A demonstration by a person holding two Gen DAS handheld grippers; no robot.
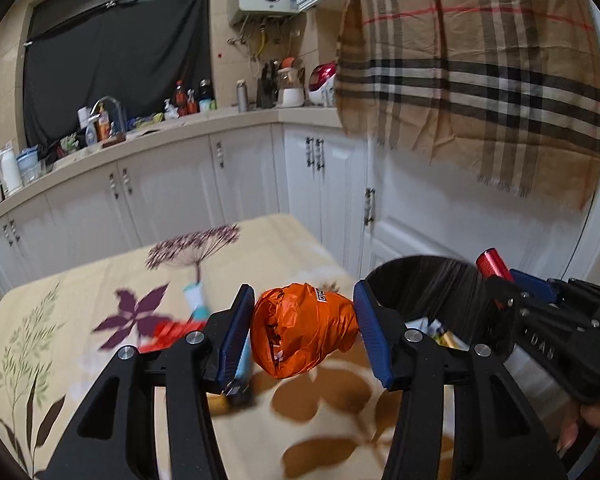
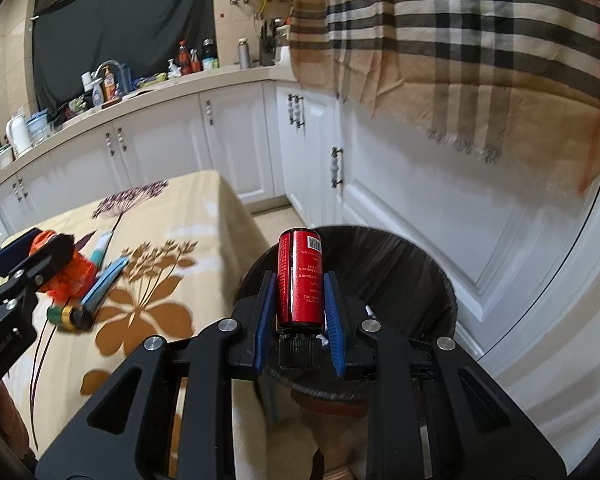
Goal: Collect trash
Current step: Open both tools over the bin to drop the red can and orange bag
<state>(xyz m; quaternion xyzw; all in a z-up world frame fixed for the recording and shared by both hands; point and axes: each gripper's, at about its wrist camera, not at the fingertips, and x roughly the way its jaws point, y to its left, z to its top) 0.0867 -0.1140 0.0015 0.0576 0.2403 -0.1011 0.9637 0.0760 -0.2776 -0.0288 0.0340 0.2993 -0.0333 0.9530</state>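
My left gripper [image 1: 304, 328] is shut on a crumpled orange plastic wrapper [image 1: 300, 330] and holds it above the flowered tablecloth [image 1: 80, 320]. My right gripper [image 2: 300, 300] is shut on a red bottle [image 2: 300, 280] with a black cap, held upside down over the near rim of the black-lined trash bin [image 2: 400, 264]. The bin [image 1: 424, 284] and the red bottle [image 1: 494, 264] also show at the right of the left wrist view. The left gripper with the orange wrapper [image 2: 66, 276] shows at the left of the right wrist view.
On the table lie a blue tube [image 2: 104, 284], a white and teal tube [image 2: 100, 252], a green and gold cylinder [image 2: 68, 316] and a red packet [image 1: 168, 332]. White cabinets [image 2: 240, 144] and a hanging plaid cloth [image 2: 460, 52] stand behind.
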